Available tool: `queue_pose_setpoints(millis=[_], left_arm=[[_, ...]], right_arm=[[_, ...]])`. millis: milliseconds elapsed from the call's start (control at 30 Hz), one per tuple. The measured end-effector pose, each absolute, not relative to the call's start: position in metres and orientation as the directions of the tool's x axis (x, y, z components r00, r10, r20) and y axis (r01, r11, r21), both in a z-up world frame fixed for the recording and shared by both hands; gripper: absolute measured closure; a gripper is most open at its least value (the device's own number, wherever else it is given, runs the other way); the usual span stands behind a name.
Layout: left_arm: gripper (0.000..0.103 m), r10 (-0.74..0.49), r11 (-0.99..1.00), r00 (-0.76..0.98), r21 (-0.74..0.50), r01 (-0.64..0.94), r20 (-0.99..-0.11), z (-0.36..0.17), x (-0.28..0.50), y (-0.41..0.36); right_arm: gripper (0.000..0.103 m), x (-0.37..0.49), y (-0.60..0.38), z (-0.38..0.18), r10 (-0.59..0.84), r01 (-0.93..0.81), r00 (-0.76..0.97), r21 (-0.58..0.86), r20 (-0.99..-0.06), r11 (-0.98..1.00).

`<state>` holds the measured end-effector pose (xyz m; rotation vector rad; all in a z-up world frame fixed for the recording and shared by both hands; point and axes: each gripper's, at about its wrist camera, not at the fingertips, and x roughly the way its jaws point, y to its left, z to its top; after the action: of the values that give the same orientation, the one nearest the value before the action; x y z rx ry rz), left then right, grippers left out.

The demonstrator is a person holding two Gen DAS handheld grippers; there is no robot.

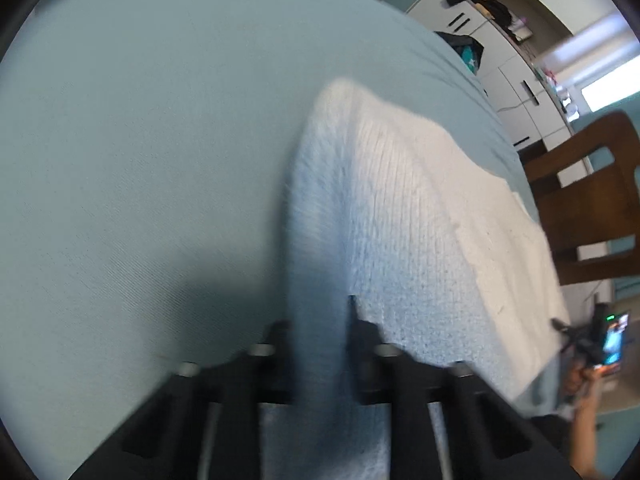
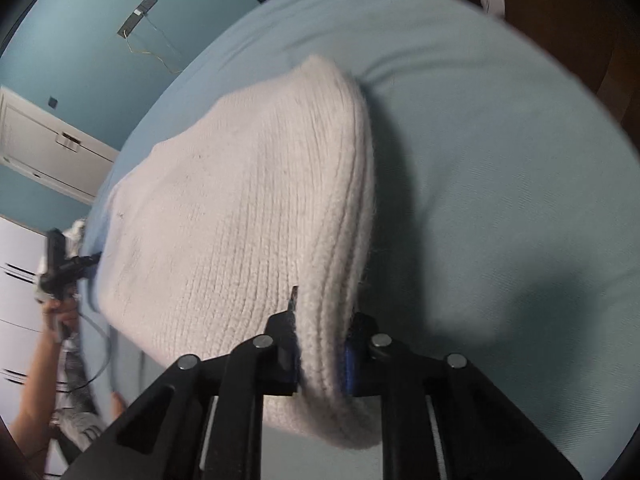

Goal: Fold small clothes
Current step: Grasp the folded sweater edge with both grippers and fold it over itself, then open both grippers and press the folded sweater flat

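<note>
both views sit on the grippers, looking steeply down along their fingers, very close to a white knitted garment [image 1: 400, 208] on a pale blue sheet [image 1: 140, 140]. the left wrist view faces its right side, the right wrist view its left; they share garment and sheet.

White knitted garment [image 1: 400, 208]: near end hidden behind left gripper [image 1: 320, 344] frame, edges smeared by blur. Wooden chair [image 1: 588, 200] beside garment: cut off at picture's edge. Dark items [image 1: 480, 4] on cabinet beyond garment: too small to identify.
</note>
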<state>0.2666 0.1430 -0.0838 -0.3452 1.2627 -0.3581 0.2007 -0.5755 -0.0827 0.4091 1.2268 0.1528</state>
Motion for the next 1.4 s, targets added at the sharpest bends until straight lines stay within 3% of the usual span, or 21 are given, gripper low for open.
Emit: queue_pose_setpoints(millis=[133,233,333,400,467,533,567,600,733,900,1167,1200,1233,1267,1300,1367,1400], left_arm=[[0.094,-0.456,0.866,0.345,-0.499,-0.041,-0.820,-0.068,0.274,0.170],[0.094,-0.363,0.909,0.350,-0.411,-0.071,-0.864,-0.074,0.276,0.162],[0.093,-0.365,0.901,0.295,-0.415,-0.128,-0.883,-0.096,0.286,0.158],[0.093,-0.404,0.881,0.247,-0.448,-0.154,-0.880,-0.110,0.292,0.154],[0.089,-0.480,0.835,0.219,-0.519,-0.181,-0.849,-0.111,0.292,0.158],[0.068,-0.522,0.818,0.206,-0.554,-0.156,-0.828,-0.104,0.290,0.166],[0.027,-0.516,0.825,0.204,-0.547,-0.143,-0.832,-0.097,0.287,0.171],[0.000,-0.499,0.836,0.215,-0.531,-0.136,-0.840,-0.088,0.289,0.177],[0.000,-0.480,0.852,0.307,-0.520,-0.058,-0.822,-0.046,0.315,0.176],[0.000,-0.380,0.923,0.314,-0.377,0.071,-0.870,-0.036,0.386,0.124],[0.000,-0.364,0.926,0.214,-0.328,0.185,-0.907,-0.083,0.423,0.076],[0.002,-0.338,0.934,0.204,-0.300,0.195,-0.919,-0.089,0.425,0.072],[0.004,-0.319,0.939,0.204,-0.280,0.198,-0.926,-0.091,0.424,0.071],[0.020,-0.305,0.944,0.221,-0.264,0.198,-0.926,-0.091,0.423,0.073],[0.048,-0.311,0.943,0.236,-0.268,0.197,-0.921,-0.090,0.421,0.078],[0.068,-0.347,0.934,0.274,-0.303,0.190,-0.897,-0.080,0.418,0.084],[0.084,-0.354,0.933,0.306,-0.308,0.188,-0.884,-0.073,0.416,0.088]], right_arm=[[0.096,0.185,-0.579,-0.037,0.288,0.097,0.479,0.376,-0.829,0.922],[0.096,0.183,-0.589,-0.034,0.275,0.127,0.502,0.385,-0.820,0.914],[0.096,0.190,-0.589,-0.069,0.177,0.175,0.403,0.265,-0.898,0.948],[0.094,0.197,-0.587,-0.102,0.199,0.219,0.328,0.279,-0.923,0.935],[0.084,0.197,-0.597,-0.121,0.250,0.256,0.292,0.327,-0.923,0.909],[0.050,0.200,-0.613,-0.119,0.258,0.300,0.269,0.336,-0.928,0.893],[0.046,0.202,-0.622,-0.113,0.277,0.315,0.278,0.359,-0.920,0.879],[0.046,0.203,-0.631,-0.101,0.303,0.320,0.314,0.400,-0.900,0.859],[0.025,0.242,-0.646,-0.060,0.239,0.299,0.423,0.384,-0.874,0.874],[0.025,0.346,-0.625,-0.081,0.246,0.229,0.340,0.334,-0.908,0.914],[0.026,0.433,-0.548,-0.135,0.106,0.052,0.203,0.119,-0.973,0.992],[0.029,0.434,-0.544,-0.139,0.091,0.034,0.210,0.101,-0.973,0.994],[0.052,0.434,-0.543,-0.140,0.100,0.014,0.225,0.106,-0.969,0.994],[0.068,0.433,-0.540,-0.140,0.119,-0.016,0.239,0.119,-0.964,0.993],[0.092,0.432,-0.539,-0.140,0.096,-0.020,0.250,0.094,-0.963,0.995],[0.095,0.424,-0.541,-0.131,0.087,-0.014,0.310,0.087,-0.947,0.996],[0.096,0.419,-0.539,-0.123,0.088,-0.023,0.355,0.086,-0.931,0.996]])
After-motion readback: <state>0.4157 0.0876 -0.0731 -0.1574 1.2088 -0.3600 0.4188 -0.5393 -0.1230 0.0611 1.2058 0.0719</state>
